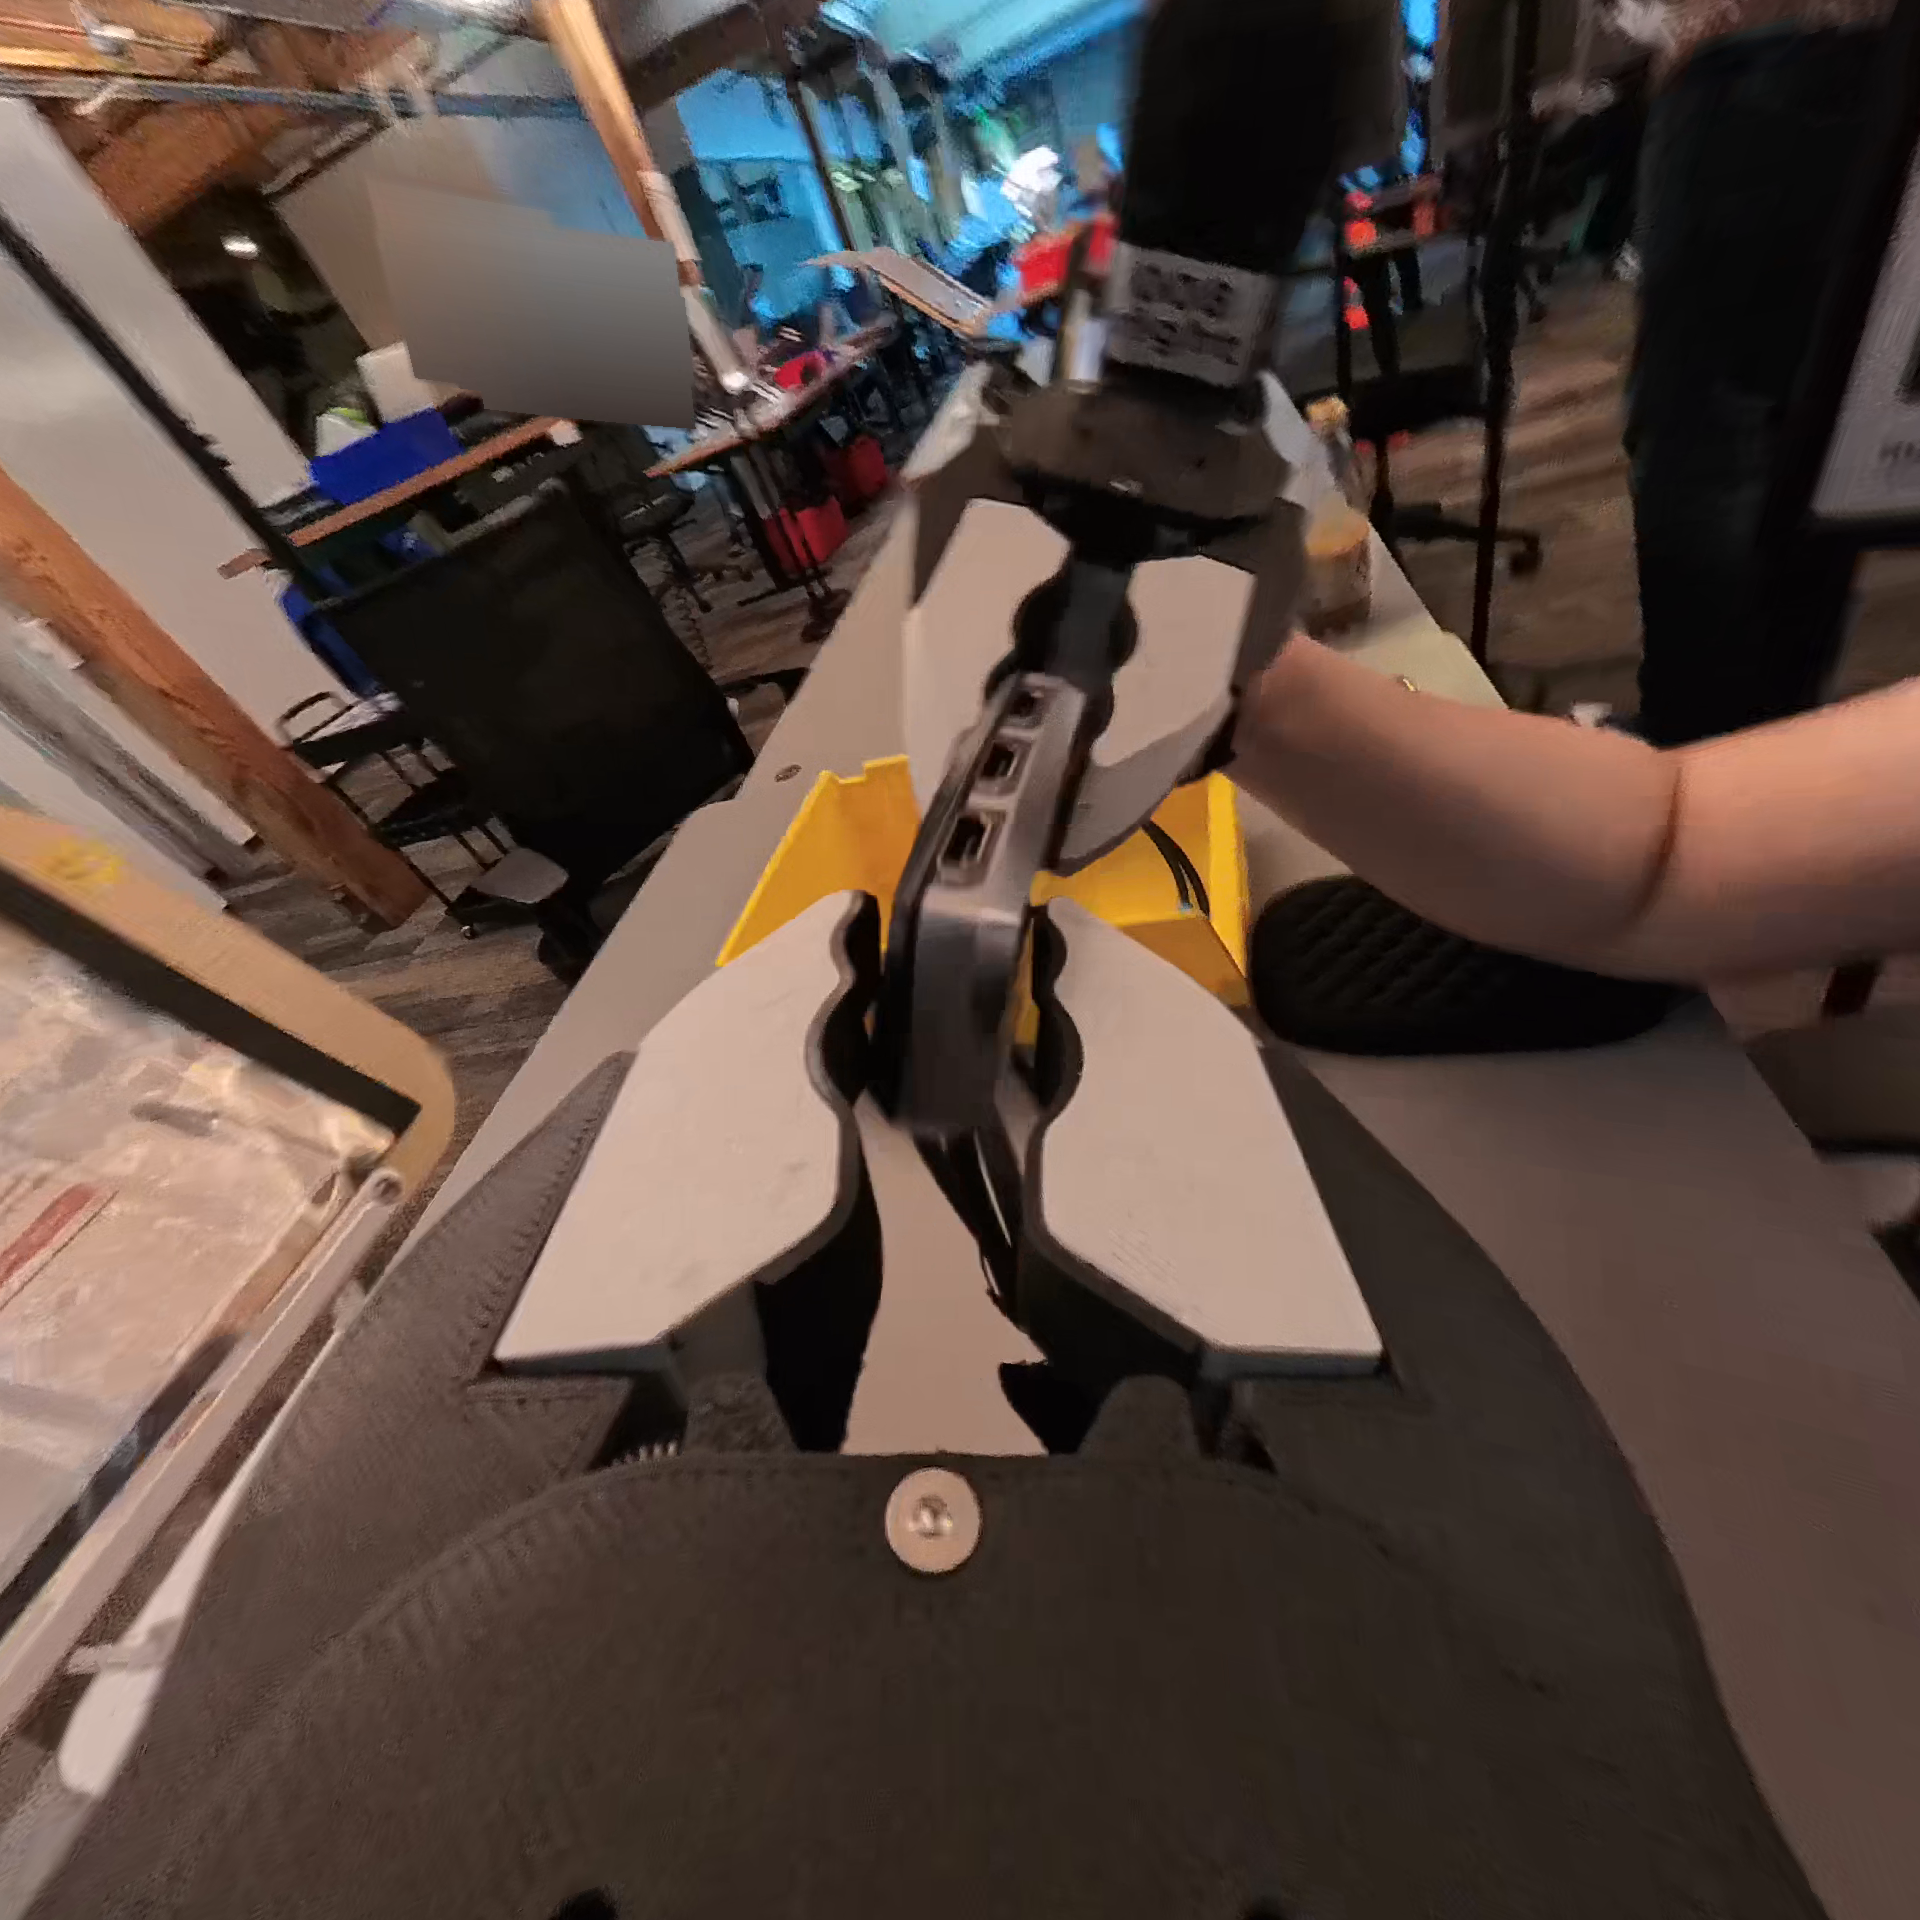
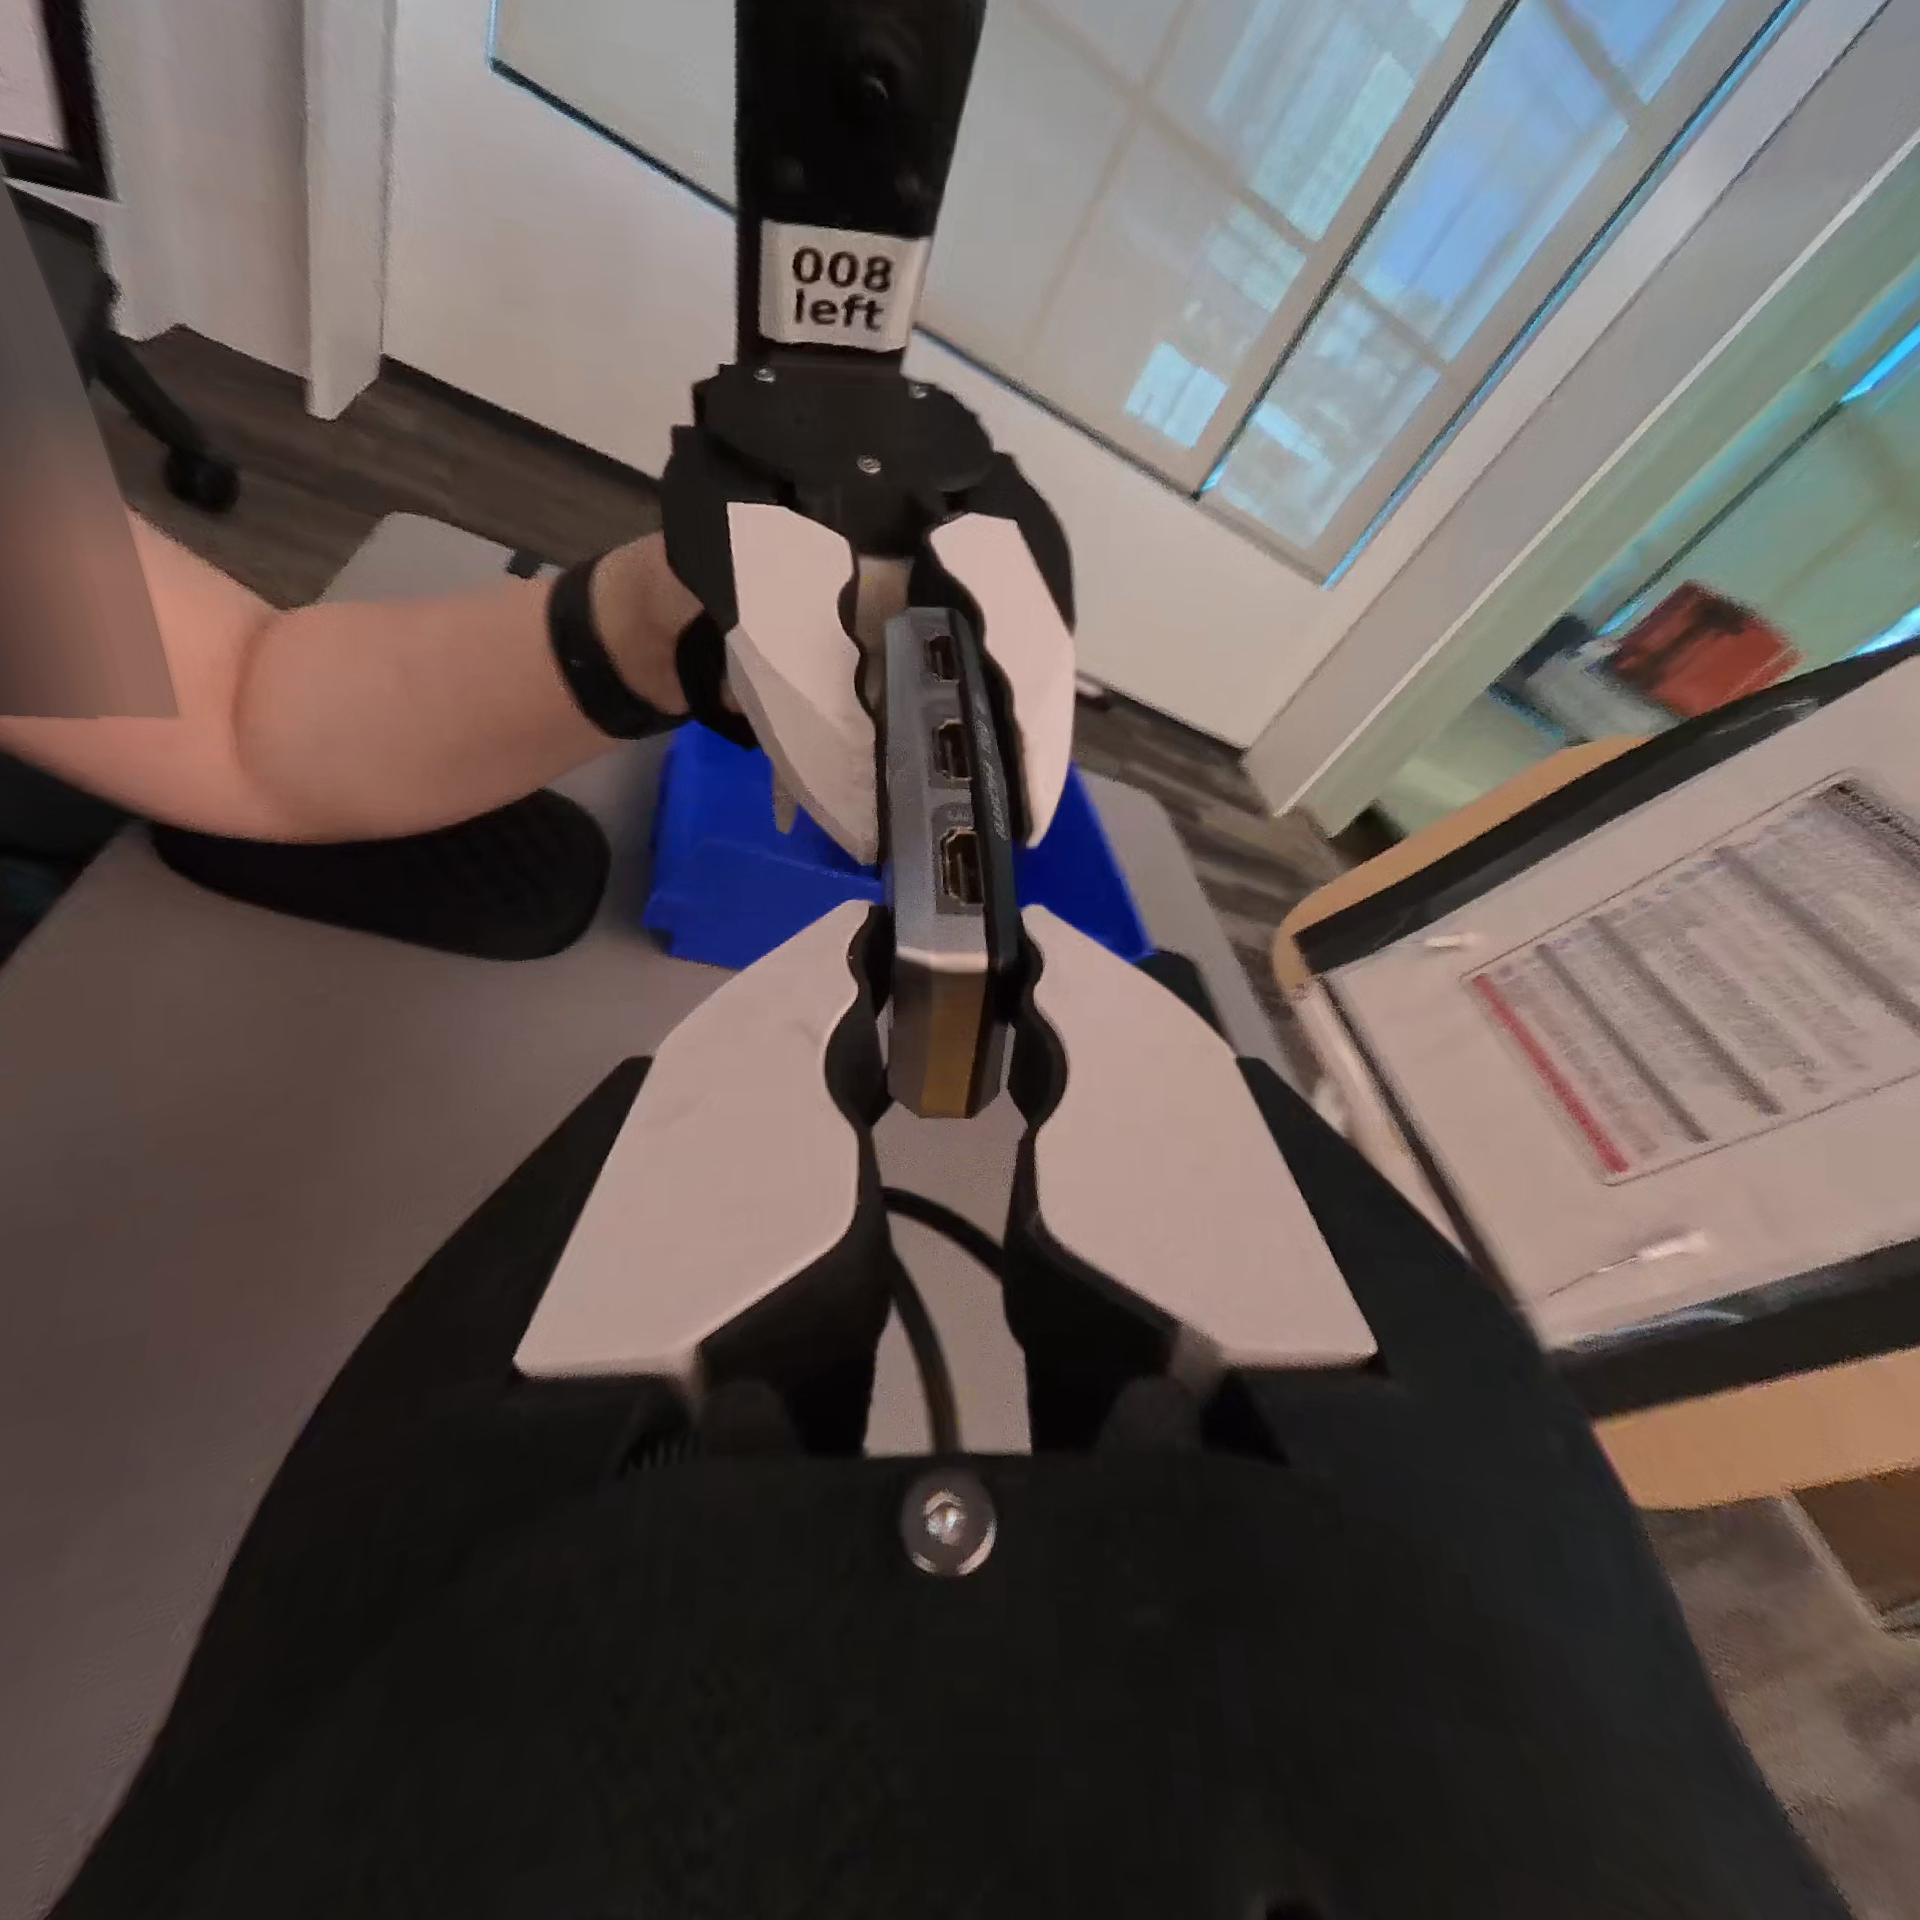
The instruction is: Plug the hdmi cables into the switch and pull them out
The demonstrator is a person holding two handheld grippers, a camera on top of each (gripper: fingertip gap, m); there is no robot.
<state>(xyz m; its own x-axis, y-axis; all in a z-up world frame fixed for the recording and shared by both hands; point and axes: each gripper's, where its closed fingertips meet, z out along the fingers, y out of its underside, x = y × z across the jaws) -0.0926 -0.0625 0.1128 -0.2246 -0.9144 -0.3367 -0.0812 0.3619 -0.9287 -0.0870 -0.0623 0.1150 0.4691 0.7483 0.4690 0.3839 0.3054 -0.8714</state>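
- Above the desk [image 2: 260, 1039], I am gripping one end of the switch [image 2: 951, 904] with my right gripper [image 2: 948, 997].
- My left gripper [image 1: 945, 997] is clamping its other end.

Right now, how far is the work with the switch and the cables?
Done: the switch is lifted off the table, and both the left gripper and the right gripper are clamped on it. In hand: steadying it in the air. Left: its three visible ports are empty, so no plugging has begun.
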